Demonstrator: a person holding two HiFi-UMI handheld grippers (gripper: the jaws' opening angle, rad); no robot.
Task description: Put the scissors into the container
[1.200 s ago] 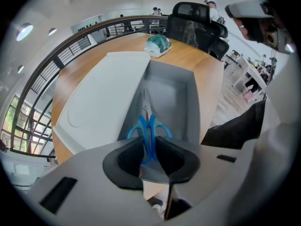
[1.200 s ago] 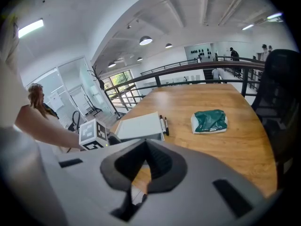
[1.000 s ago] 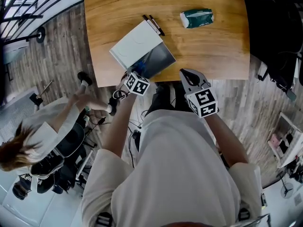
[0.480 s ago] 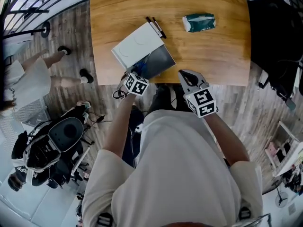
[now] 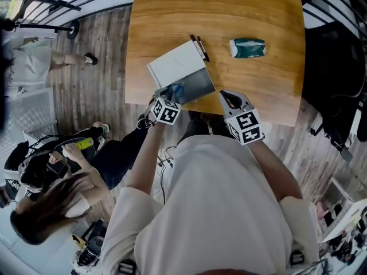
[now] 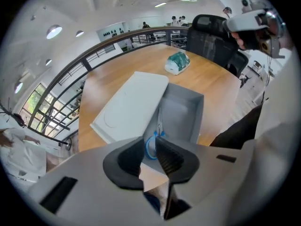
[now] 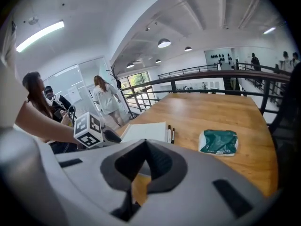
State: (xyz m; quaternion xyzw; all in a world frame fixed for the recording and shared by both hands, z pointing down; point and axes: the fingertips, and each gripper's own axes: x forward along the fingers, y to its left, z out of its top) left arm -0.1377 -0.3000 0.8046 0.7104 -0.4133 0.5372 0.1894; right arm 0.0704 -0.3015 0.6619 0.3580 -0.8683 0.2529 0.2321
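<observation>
The grey container [image 5: 199, 82] lies open near the table's front edge, with its white lid [image 5: 176, 65] resting along its left side. The scissors [image 5: 174, 90], blue-handled, lie inside it at the near end. My left gripper [image 5: 163, 98] hovers at the container's near rim. In the left gripper view its jaws [image 6: 149, 144] are closing with a gap still between them, and the scissors' blue handle [image 6: 151, 148] shows just past that gap, untouched by the pads. My right gripper [image 5: 228, 95] is shut and empty, right of the container at the table's edge.
Two dark pens [image 5: 199, 47] lie beside the lid's far corner. A green packet [image 5: 248, 47] sits to the right on the wooden table [image 5: 264, 16]. A person [image 5: 51, 205] sits with bags on the floor at left. Black chairs [image 6: 211, 41] stand on the right.
The head view has shifted, so the table sits further right and lower. Both grippers keep their place by the container. The people on the floor at left have moved.
</observation>
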